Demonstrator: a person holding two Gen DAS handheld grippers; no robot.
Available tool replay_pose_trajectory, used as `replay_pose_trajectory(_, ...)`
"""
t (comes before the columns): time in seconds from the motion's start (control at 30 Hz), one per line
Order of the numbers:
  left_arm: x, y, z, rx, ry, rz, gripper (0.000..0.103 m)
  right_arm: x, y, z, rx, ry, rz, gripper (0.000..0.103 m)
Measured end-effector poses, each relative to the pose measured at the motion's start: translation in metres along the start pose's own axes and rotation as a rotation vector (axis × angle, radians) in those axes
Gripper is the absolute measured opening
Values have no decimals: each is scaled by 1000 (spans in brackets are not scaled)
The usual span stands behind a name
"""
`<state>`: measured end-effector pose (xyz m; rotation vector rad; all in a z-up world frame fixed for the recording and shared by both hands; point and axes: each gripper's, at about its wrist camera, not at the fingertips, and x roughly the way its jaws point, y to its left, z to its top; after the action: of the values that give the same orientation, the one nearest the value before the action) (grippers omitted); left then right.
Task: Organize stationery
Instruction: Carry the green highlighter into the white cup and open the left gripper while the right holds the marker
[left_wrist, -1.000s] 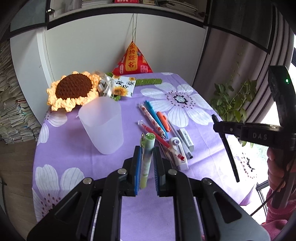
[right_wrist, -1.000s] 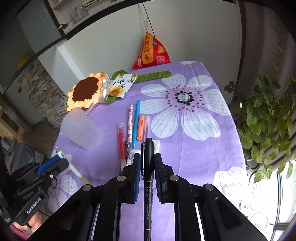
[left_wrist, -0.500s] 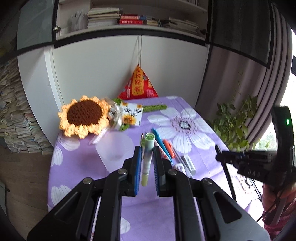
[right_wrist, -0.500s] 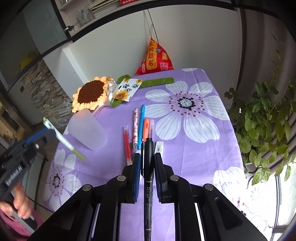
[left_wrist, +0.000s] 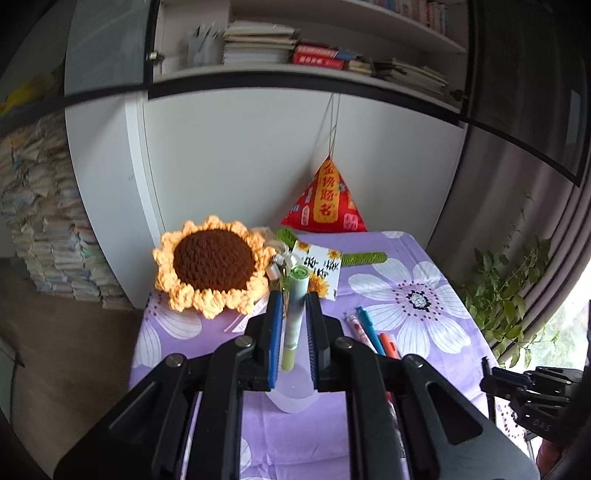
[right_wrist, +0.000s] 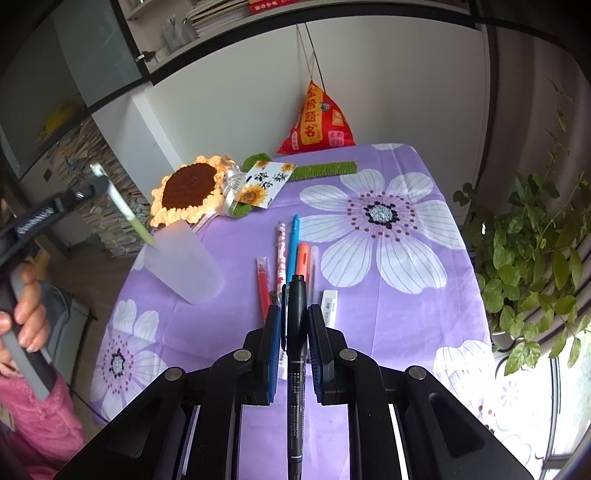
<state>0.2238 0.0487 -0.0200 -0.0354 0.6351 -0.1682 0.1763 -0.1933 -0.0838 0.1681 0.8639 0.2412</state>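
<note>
My left gripper (left_wrist: 292, 306) is shut on a pale green highlighter (left_wrist: 294, 314). In the right wrist view the highlighter (right_wrist: 127, 212) is tilted, its lower tip at the rim of the frosted plastic cup (right_wrist: 184, 260). The cup shows below my left fingers (left_wrist: 291, 398). My right gripper (right_wrist: 293, 317) is shut on a black marker (right_wrist: 296, 332) above the table's near side. Several pens (right_wrist: 284, 254) and a white eraser (right_wrist: 328, 302) lie on the purple flowered cloth (right_wrist: 388, 295).
A crocheted sunflower (right_wrist: 190, 194), a card (right_wrist: 264, 182), a green strip (right_wrist: 325, 170) and a red pyramid bag (right_wrist: 314, 123) sit at the back. A plant (right_wrist: 532, 254) stands right of the table. Paper stacks stand at the left.
My left gripper has risen and tilted, bringing the highlighter's lower tip over the cup's rim. My right gripper with the marker has pulled back slightly.
</note>
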Motion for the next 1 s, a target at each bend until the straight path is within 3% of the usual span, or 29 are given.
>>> replay_pose_trajectory(0.3, 35, 11, -10, -46, 67, -5, 11, 5, 32, 15, -65, -19, 30, 15)
replay_pose_trajectory(1.0, 48, 24, -32, -52, 127, -48, 11, 22, 95, 59, -164, -85, 89, 15)
